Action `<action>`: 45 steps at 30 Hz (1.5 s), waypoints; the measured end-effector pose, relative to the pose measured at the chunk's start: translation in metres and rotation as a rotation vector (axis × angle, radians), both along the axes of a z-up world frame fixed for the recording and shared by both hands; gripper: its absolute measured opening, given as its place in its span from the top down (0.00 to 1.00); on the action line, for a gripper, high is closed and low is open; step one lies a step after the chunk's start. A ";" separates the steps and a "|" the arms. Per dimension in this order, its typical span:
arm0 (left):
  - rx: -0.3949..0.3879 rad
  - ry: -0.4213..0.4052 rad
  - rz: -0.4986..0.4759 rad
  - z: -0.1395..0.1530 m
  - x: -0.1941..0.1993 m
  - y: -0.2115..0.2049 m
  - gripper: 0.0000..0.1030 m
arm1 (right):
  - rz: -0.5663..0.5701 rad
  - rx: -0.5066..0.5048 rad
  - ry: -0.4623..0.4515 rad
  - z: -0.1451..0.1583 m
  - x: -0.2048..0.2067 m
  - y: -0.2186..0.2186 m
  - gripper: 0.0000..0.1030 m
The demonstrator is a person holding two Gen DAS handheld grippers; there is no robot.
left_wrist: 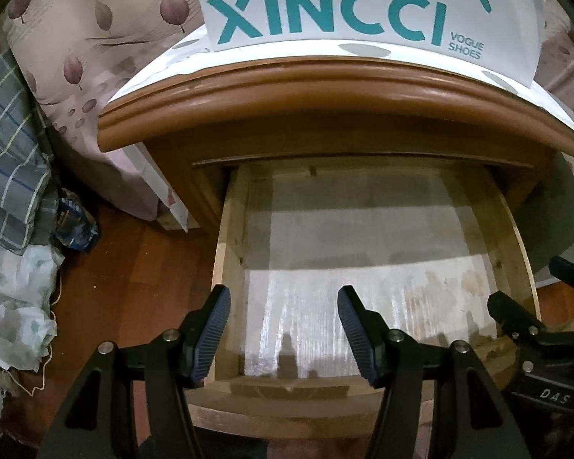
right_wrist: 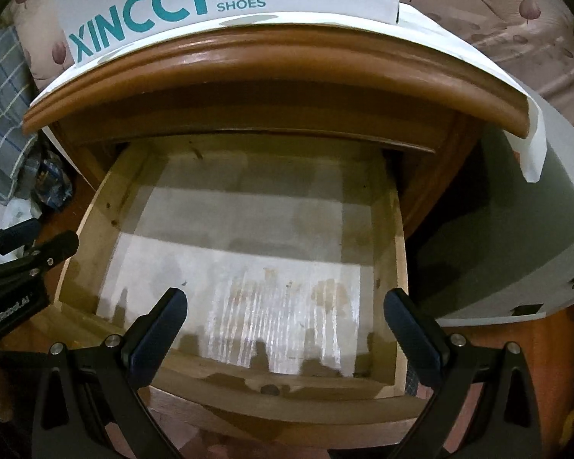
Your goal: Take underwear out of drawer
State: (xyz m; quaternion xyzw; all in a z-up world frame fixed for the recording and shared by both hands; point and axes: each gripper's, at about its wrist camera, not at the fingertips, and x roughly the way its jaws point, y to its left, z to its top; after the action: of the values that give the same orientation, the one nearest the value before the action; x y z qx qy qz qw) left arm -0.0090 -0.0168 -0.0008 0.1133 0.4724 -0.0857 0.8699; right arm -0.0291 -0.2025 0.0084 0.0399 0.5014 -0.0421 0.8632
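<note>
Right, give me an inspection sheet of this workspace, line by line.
Surface: nightstand, wooden top covered by white paper.
Job's things: drawer pulled open, stained liner bare; no underwear seen.
Clutter: XINCCI shoe bag on top; plaid fabric and crumpled cloth on floor, picture left.
Tongs: left tongs open, empty, over drawer front; right tongs open, empty.
Cables: thin cord on floor.
Surroundings: floral bedding, wooden floor, grey box beside nightstand.
</note>
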 end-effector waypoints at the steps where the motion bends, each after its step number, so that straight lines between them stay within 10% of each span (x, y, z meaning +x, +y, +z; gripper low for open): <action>1: 0.001 0.000 -0.003 0.000 0.000 0.000 0.42 | -0.001 -0.001 0.003 -0.001 0.000 0.000 0.01; 45: -0.039 0.005 0.005 0.002 0.002 -0.003 0.42 | 0.035 -0.035 0.032 -0.006 0.004 0.012 0.01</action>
State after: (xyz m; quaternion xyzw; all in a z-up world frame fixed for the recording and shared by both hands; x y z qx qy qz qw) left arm -0.0074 -0.0195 0.0008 0.0950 0.4733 -0.0932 0.8708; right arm -0.0255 -0.1906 0.0020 0.0152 0.5149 -0.0363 0.8563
